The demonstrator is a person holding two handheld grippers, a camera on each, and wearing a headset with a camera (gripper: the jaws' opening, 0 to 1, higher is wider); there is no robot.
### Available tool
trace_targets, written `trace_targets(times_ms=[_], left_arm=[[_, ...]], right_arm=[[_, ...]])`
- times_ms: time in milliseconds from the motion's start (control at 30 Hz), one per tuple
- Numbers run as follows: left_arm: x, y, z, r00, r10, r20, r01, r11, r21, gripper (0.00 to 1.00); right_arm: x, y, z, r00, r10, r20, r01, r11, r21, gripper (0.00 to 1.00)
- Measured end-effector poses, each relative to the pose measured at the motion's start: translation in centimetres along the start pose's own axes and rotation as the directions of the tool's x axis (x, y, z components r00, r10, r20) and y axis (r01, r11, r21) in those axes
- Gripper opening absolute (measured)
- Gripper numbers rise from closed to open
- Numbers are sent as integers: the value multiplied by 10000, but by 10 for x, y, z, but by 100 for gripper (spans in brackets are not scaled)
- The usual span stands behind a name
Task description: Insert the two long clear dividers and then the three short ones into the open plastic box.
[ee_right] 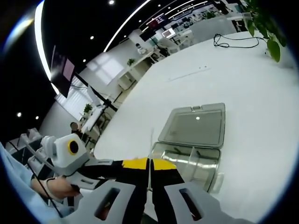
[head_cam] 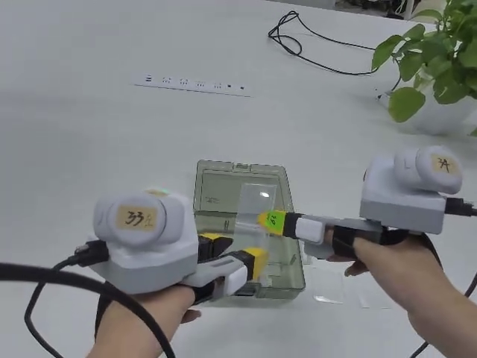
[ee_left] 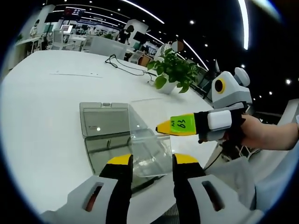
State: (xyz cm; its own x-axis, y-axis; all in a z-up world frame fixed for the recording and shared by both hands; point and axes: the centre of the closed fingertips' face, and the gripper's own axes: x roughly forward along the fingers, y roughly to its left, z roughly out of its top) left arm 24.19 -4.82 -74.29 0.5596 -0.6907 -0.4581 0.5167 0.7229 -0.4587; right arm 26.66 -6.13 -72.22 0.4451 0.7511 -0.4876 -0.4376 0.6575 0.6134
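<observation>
The work is lying on a plain white table, with a power strip, a black cable and a potted plant sitting well apart along its far side.

The divider is showing as a thin, clear, glossy sheet, catching a bright glare spot. You are holding it over the open box, standing on edge and somewhat tilted. Your right gripper is reaching in from the right, its jaws closed to a narrow slit and pinching the sheet. In the right gripper view the sheet is appearing edge-on, as a single fine line between the yellow tips.

Your left gripper is sitting at the box's near left corner, its jaws standing wide. In the left gripper view the sheet's lower part is lying between them; I cannot tell whether either tip is touching it.

The box is a tinted clear tray with its lid lying flat behind it. Reflections are making the tray's contents hard to read. Further clear pieces are lying on the table just beside the box's right wall, their outlines faint.
</observation>
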Motion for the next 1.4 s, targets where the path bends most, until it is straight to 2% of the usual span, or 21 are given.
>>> trace_targets(times_ms=[100,167,233,267,400,467,567,600,733,767,800,833,867,900,967,1000,1033,1167,1267,1300,1400], left_arm=[[-2,5,4,10000,11,29,-13,9969,784,46],[-5,8,4,9999,-59,-96,72,9887,1496,52],[-9,11,5,9997,-184,-168,216,9771,2117,58],[-10,12,7,9992,-359,-170,391,9626,2681,61],[-12,16,4,9969,-642,-464,768,9263,3688,76],[-14,16,5,9948,-908,-465,1017,9173,3849,81],[-16,18,3,9914,-1126,-673,1308,8884,4401,88],[-16,19,1,9905,-1106,-817,1356,8837,4479,91],[-19,29,-6,9883,-939,-1206,1422,8534,5014,100],[-20,30,-7,9879,-949,-1226,1448,8475,5107,100],[-21,31,-8,9880,-940,-1228,1445,8432,5178,100],[-22,32,-9,9879,-928,-1243,1447,8399,5232,100],[-23,33,-9,9878,-935,-1245,1458,8362,5287,100],[-23,34,-9,9882,-948,-1204,1447,8362,5290,100],[-24,35,-7,9887,-1001,-1120,1443,8397,5236,100],[-24,36,-7,9888,-1028,-1083,1446,8401,5229,100],[-24,37,-7,9889,-1018,-1085,1439,8398,5235,100],[-26,40,-4,9895,-1078,-960,1420,8458,5142,98],[-27,40,-4,9894,-1121,-924,1439,8415,5207,98],[-27,40,-4,9892,-1126,-941,1453,8414,5205,97],[-28,41,-4,9892,-1157,-898,1457,8413,5205,97]], right_arm=[[0,-8,9,10000,-90,-24,91,9996,280,2],[-1,-12,8,9992,-315,-255,334,9963,787,2],[0,-11,7,9980,-379,-500,419,9957,824,2],[0,-12,4,9956,-519,-775,581,9951,799,2],[0,-9,4,9939,-688,-866,790,9896,1205,2],[0,-8,3,9915,-799,-1027,926,9877,1260,2],[0,-8,0,9880,-921,-1241,1096,9838,1422,2],[1,-6,-2,9869,-887,-1346,1080,9836,1444,2],[0,-8,-7,9693,-1172,-2162,1569,9716,1768,2],[0,-5,-11,9619,-927,-2573,1478,9679,2035,2],[2,-8,-4,9650,-1082,-2389,1631,9609,2236,2],[3,-8,-2,9629,-1088,-2469,1651,9613,2206,2],[3,-9,-1,9551,-1147,-2731,1808,9561,2306,2],[5,-14,7,9564,-1188,-2669,1850,9533,2388,2],[6,-15,6,9448,-1057,-3101,1992,9367,2879,2],[7,-16,3,9329,-1171,-3407,2166,9380,2706,2],[7,-14,0,9278,-1282,-3504,2277,9385,2595,2],[11,-10,8,9227,-1451,-3571,2344,9467,2211,2],[13,-8,9,9157,-1514,-3723,2404,9486,2057,2],[13,-12,6,8991,-1689,-4038,2577,9500,1765,2],[14,-15,-2,8673,-2030,-4545,2892,9487,1281,2]])
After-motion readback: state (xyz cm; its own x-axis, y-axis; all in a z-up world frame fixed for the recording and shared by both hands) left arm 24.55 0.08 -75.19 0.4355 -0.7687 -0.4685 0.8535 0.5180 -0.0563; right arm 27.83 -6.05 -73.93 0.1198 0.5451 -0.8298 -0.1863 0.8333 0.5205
